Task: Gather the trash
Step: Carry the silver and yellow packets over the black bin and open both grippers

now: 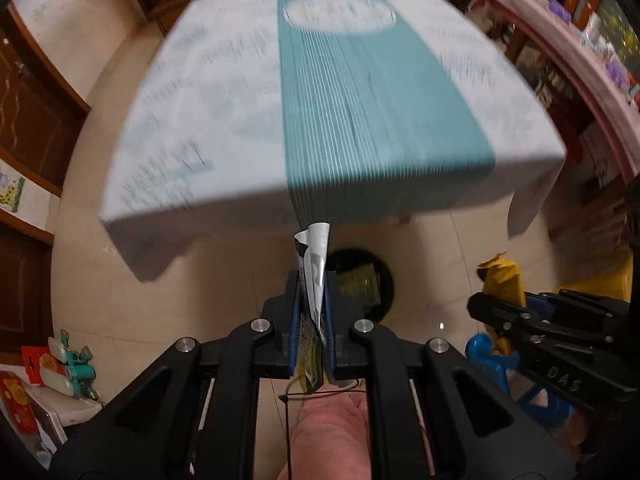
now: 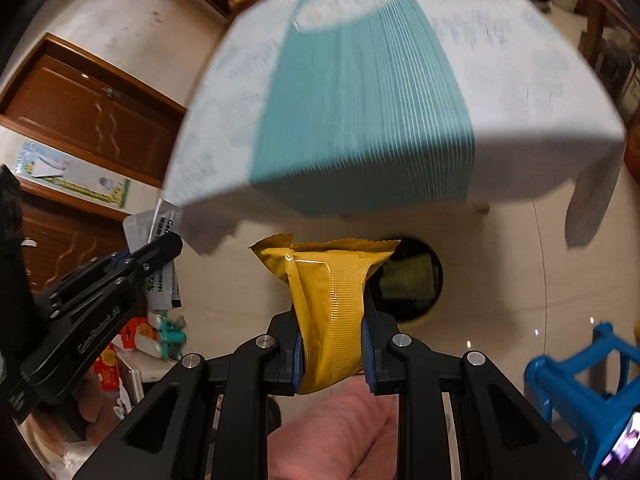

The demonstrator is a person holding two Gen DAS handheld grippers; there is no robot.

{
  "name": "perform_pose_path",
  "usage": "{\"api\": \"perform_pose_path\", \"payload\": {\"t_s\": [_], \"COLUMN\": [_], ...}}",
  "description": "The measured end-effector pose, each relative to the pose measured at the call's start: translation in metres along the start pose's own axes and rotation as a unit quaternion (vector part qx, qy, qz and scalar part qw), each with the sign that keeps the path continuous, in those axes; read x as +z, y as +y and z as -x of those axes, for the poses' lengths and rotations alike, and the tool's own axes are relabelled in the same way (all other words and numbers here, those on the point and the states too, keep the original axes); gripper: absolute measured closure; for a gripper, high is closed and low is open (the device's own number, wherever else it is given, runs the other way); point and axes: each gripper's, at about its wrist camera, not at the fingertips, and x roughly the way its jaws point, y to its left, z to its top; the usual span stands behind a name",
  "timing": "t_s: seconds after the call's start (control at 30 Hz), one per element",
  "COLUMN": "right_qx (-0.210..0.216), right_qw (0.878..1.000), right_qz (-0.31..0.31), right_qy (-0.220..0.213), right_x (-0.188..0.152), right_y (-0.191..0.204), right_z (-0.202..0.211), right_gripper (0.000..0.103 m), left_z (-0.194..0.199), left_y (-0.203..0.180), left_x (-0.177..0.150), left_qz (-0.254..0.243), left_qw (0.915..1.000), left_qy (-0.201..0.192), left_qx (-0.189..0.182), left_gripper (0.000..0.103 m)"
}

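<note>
Risk lies in the release: left gripper (image 1: 312, 300) pinches a silver wrapper (image 1: 314, 264) and right gripper (image 2: 332, 328) clamps a yellow snack bag (image 2: 330, 292), both near the dark bin (image 2: 416, 280) on the floor, so either could flutter past its rim.

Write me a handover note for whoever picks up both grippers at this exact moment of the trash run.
Left gripper: shut on a silver wrapper, held upright.
Right gripper: shut on a yellow snack bag.
Both are held above the floor, short of the near edge of the table. The black bin stands on the floor just ahead of them, with some trash already inside.
Done: both pieces picked up.
Left: bring each gripper over the bin and open it. The views are blurred; no other trash can be made out on the table.
</note>
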Motion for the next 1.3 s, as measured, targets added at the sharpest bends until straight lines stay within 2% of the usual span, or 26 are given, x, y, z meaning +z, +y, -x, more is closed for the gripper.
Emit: {"api": "perform_pose_path", "payload": {"t_s": [0.13, 0.3, 0.5, 0.7, 0.77, 0.83, 0.93, 1.03, 1.17, 1.3], "right_qx": [-0.016, -0.031, -0.041, -0.040, -0.038, -0.039, -0.035, -0.038, -0.029, -0.027], "right_qw": [0.999, 0.998, 0.996, 0.997, 0.997, 0.997, 0.997, 0.997, 0.997, 0.998], "right_qz": [-0.024, -0.047, -0.067, -0.060, -0.057, -0.055, -0.060, -0.063, -0.070, -0.064], "right_qy": [0.027, 0.034, 0.035, 0.032, 0.028, 0.023, 0.016, 0.010, 0.004, -0.006], "right_x": [-0.028, -0.051, -0.069, -0.071, -0.070, -0.063, -0.060, -0.060, -0.059, -0.060], "right_y": [-0.027, -0.064, -0.110, -0.125, -0.130, -0.132, -0.137, -0.143, -0.150, -0.149], "right_z": [-0.061, -0.130, -0.204, -0.271, -0.290, -0.309, -0.325, -0.338, -0.340, -0.334], "right_gripper": [0.081, 0.081, 0.081, 0.081, 0.075, 0.068, 0.060, 0.053, 0.035, 0.035], "left_z": [-0.056, -0.136, -0.220, -0.279, -0.291, -0.304, -0.316, -0.328, -0.332, -0.327], "left_y": [-0.009, -0.017, -0.027, -0.028, -0.027, -0.026, -0.022, -0.015, -0.011, -0.011], "left_x": [-0.021, -0.043, -0.066, -0.077, -0.080, -0.082, -0.080, -0.080, -0.082, -0.082], "left_qz": [-0.009, -0.010, -0.003, 0.007, 0.008, 0.004, 0.007, 0.018, 0.027, 0.030], "left_qw": [0.9997, 0.9992, 0.9985, 0.9987, 0.9991, 0.9992, 0.9992, 0.9985, 0.9980, 0.9985], "left_qy": [0.021, 0.040, 0.054, 0.049, 0.040, 0.040, 0.035, 0.048, 0.053, 0.044], "left_qx": [-0.002, -0.001, 0.002, 0.009, 0.012, 0.009, 0.018, 0.021, 0.022, 0.017], "left_gripper": [0.095, 0.095, 0.095, 0.094, 0.088, 0.062, 0.040, 0.031, 0.030, 0.030]}}
